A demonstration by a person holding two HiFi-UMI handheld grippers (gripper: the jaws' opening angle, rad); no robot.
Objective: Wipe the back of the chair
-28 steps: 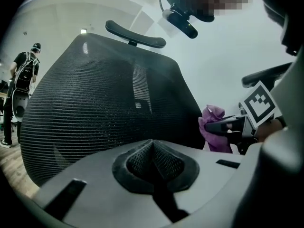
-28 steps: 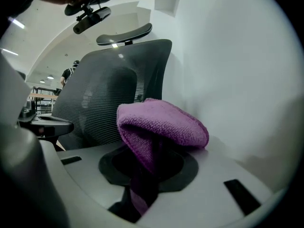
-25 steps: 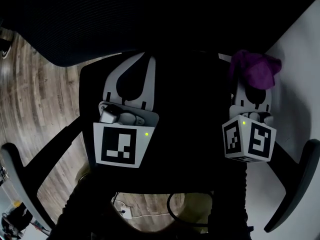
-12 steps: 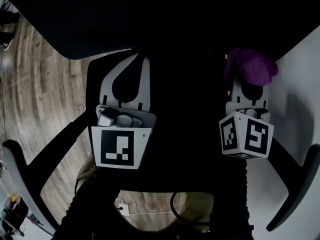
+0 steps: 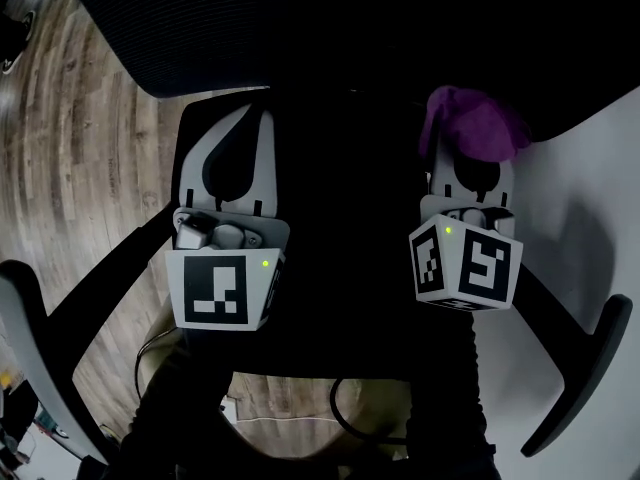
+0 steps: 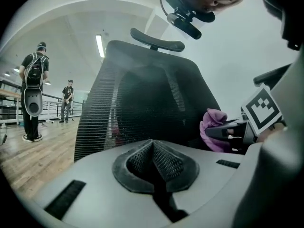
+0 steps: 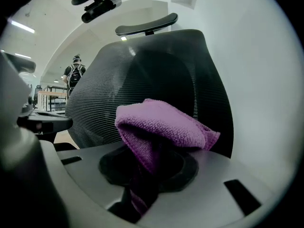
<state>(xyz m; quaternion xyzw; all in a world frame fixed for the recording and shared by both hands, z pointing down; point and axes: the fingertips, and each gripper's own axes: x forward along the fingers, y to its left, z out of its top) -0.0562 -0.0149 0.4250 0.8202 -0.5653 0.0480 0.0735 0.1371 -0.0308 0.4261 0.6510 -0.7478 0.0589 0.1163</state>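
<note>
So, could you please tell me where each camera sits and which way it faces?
Head view: on the person's head, looking steeply down on the chair back and floor; shows the left gripper and the right gripper holding a purple cloth.
Left gripper view: on the left gripper, facing up along its shut jaws at the chair back; right gripper at right.
Right gripper view: on the right gripper, facing the chair back past the clamped cloth.
Shared: both gripper views show the headrest.

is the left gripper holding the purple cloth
No, the left gripper has its jaws pressed together with nothing between them, while the crumpled purple microfibre cloth is clamped in the right gripper.
</note>
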